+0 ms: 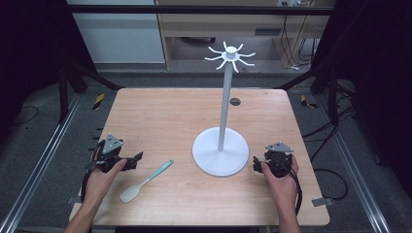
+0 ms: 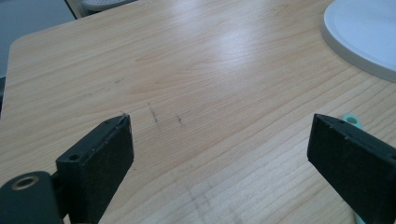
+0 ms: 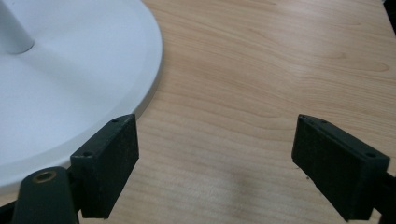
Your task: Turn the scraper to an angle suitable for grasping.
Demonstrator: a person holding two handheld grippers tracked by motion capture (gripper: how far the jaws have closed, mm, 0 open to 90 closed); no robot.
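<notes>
Spatula not yet picked up; hanging stand bare.
Spatula (image 1: 145, 180) lay flat on the tabletop (image 1: 165, 116), just right of the left gripper (image 1: 137, 158); right gripper (image 1: 254, 165) sat beside the stand (image 1: 221, 153). Both jaws gaped, empty.

A lab-style recording bay: a lone wooden table (image 1: 194, 111) stands inside a dark metal frame (image 1: 194, 9), with floor rails (image 1: 43, 160) at left and right, hazard-striped tape (image 1: 98, 101) on the grey floor, and loose cables (image 1: 330, 174) at the right and far side.
</notes>
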